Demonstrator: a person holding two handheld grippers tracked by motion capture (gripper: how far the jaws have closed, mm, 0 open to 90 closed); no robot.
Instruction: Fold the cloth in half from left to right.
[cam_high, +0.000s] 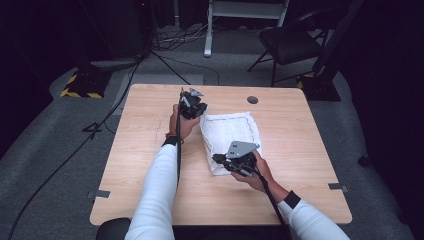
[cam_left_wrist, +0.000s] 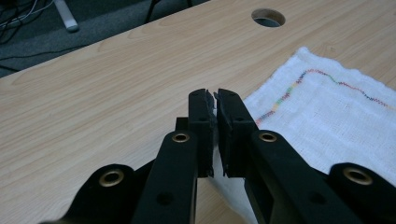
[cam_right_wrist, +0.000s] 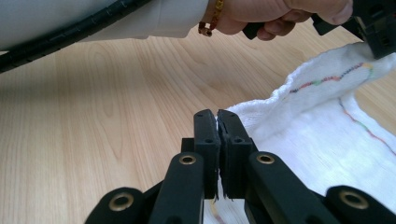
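Overhead, both grippers pinch the towel (cam_high: 231, 134); the right gripper view shows its lifted edge.

Claw (cam_left_wrist: 215, 95) pinching towel (cam_left_wrist: 327, 121) (white, stitched).

Left gripper (cam_high: 192, 106): black body, grey three-cornered plate on top, black cable trailing back along the forearm. Right gripper (cam_high: 235, 161): same black build, larger-looking grey plate with small dark marks, black cable. The jaws were matte black, flat-faced blocks on angular arms; brass-coloured eyelets sat at the pivots, plus small recessed holes. The person wore white long sleeves (cam_high: 155, 195) with dark cuffs. A beaded bracelet (cam_right_wrist: 211, 21), red and gold, circled the left wrist.
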